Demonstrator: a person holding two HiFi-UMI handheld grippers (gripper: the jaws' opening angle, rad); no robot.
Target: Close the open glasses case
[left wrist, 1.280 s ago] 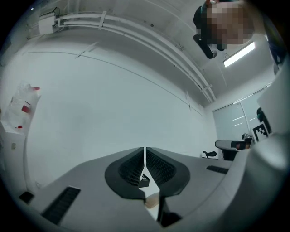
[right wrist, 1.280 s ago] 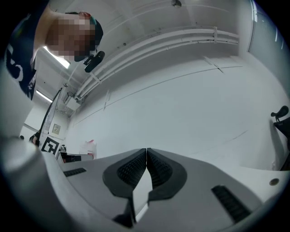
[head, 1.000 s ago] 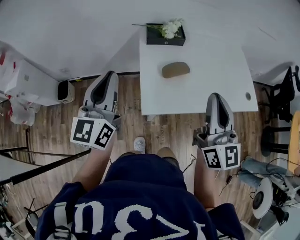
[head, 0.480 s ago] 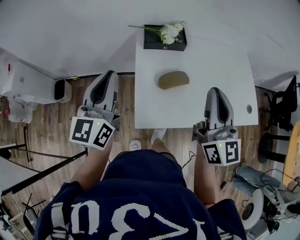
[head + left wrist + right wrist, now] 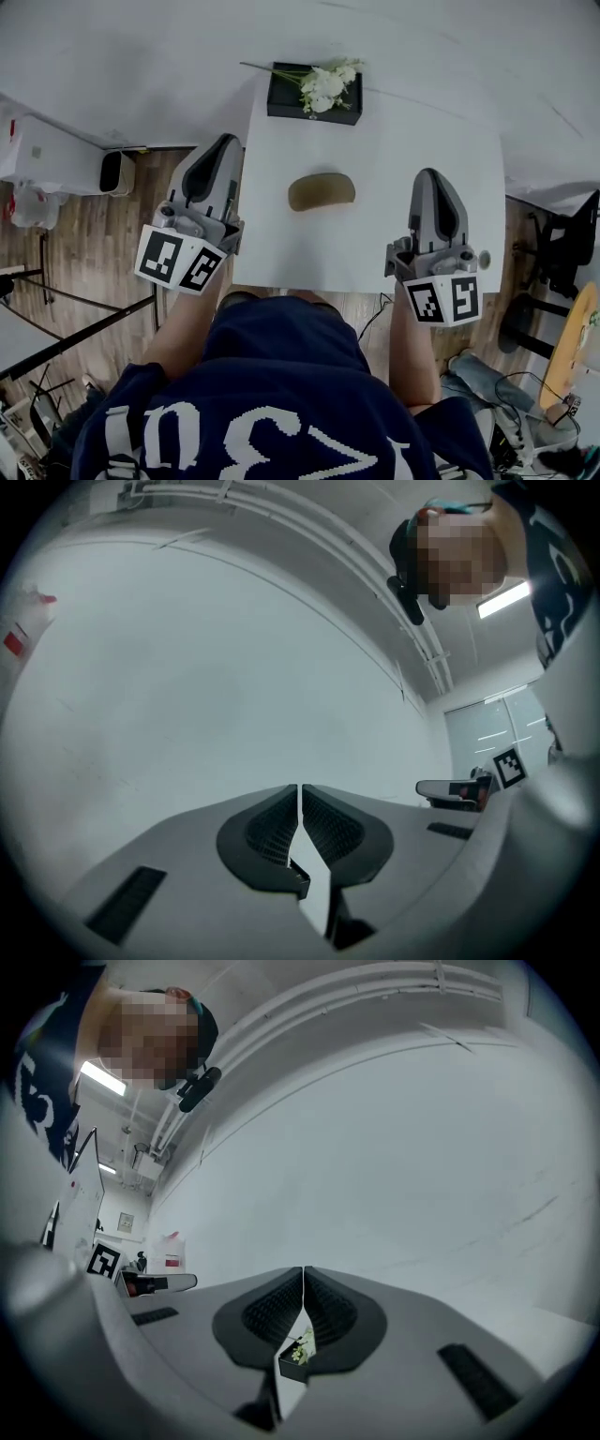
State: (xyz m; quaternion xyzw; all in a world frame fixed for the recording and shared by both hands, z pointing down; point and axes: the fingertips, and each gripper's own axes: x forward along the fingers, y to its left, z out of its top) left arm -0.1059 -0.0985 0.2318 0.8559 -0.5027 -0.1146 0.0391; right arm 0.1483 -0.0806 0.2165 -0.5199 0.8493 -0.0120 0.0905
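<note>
Grey, each clenched on nothing, the left gripper [image 5: 223, 142] hangs over the white surface's [image 5: 394, 141] left edge and the right gripper [image 5: 429, 176] over its near right part. Just beyond and between them, the brown glasses case [image 5: 322, 191] lies mid-surface. A black box [image 5: 286, 101] of white flowers [image 5: 323, 84] sits at the far edge.

Light is flat, soft and muted. Both gripper views bend strongly and darken at their round edges. A long bright ceiling lamp [image 5: 511, 597] glares.
</note>
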